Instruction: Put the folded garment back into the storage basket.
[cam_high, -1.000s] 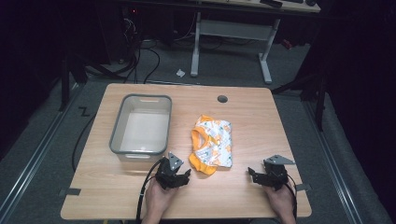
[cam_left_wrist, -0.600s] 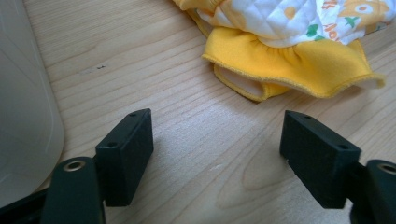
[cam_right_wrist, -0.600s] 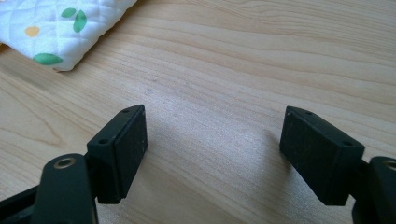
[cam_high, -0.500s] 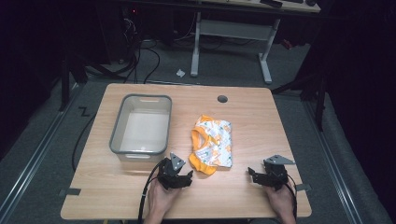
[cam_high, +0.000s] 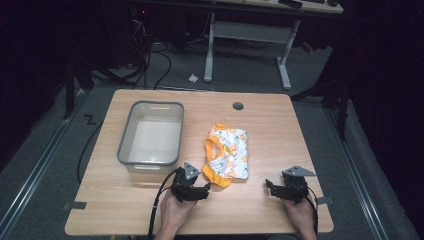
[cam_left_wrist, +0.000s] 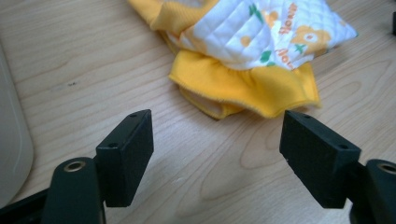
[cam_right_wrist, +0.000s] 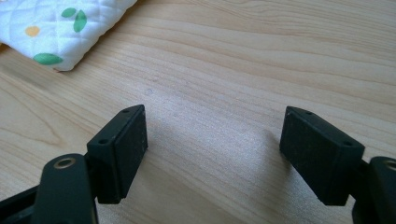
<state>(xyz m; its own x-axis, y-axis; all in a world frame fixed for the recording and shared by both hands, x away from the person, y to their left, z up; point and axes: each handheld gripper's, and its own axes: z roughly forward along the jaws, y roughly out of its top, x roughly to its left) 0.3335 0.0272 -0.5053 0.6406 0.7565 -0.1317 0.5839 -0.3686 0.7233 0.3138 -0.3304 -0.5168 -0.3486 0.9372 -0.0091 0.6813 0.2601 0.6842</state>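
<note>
wood-grain table (cam_high: 125, 200) bearing grey bin (cam_high: 150, 135); dim, probably cabled floor (cam_high: 165, 70) behind

Left gripper (cam_high: 196, 191) sits low at the near edge of the worktop (cam_high: 280, 125), jaws wide apart, bare wood between them. Just ahead: the orange hem of the folded garment (cam_high: 226, 155), near but apart from the jaw tips. Grey bin (cam_high: 150, 134) stands close on its left, walls blocking that side. Narrow lane of wood between bin and garment. Right gripper (cam_high: 286, 190) also spread, open wood ahead; garment corner (cam_right_wrist: 60, 28) off to its left. Far worktop strip free except a small round hole (cam_high: 238, 106), possibly a cable port.
</note>
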